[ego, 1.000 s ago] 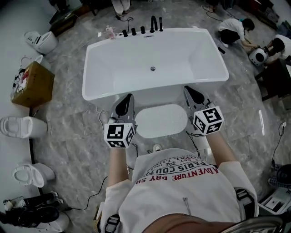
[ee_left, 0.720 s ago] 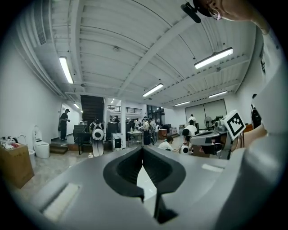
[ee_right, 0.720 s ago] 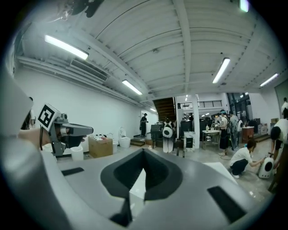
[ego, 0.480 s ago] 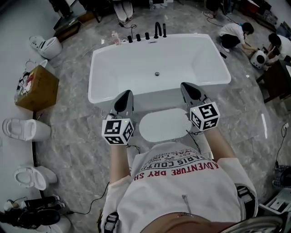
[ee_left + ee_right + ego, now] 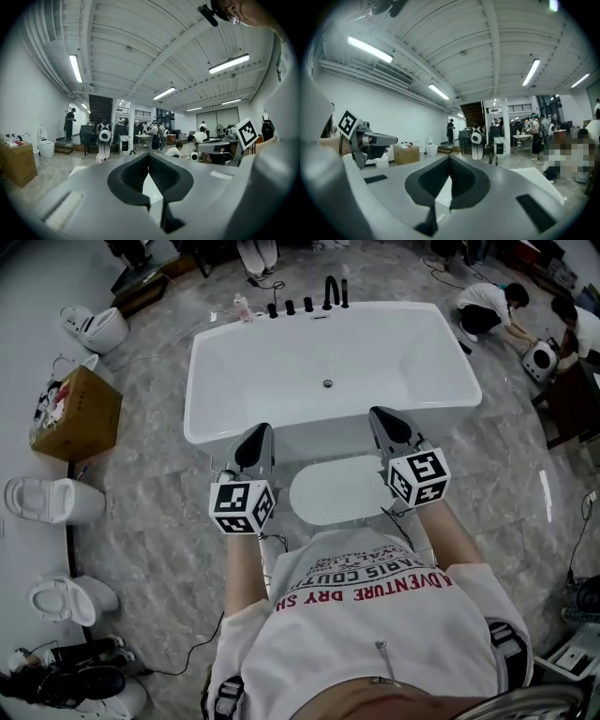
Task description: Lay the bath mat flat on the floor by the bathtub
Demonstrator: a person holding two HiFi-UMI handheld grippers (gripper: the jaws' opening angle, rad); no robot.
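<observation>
A pale oval bath mat [image 5: 339, 488] lies flat on the grey marble floor just in front of the white bathtub [image 5: 216, 381]. My left gripper [image 5: 255, 440] is held above the floor left of the mat, jaws shut and empty, pointing at the tub. On the mat's other side my right gripper [image 5: 384, 425] is likewise shut with nothing in it. Both hover clear of the mat. The left gripper [image 5: 149, 159] and right gripper [image 5: 450, 161] views look level across the room, so the mat is hidden in them.
Black taps [image 5: 328, 292] line the tub's far rim. A cardboard box [image 5: 75, 415] and toilets [image 5: 52, 500] stand at the left. People crouch on the floor at the far right [image 5: 487, 306]. Cables [image 5: 187, 652] run over the floor beside me.
Both grippers have lifted and drawn slightly back from the mat, which stays flat by the tub. The head view shifted a little.
</observation>
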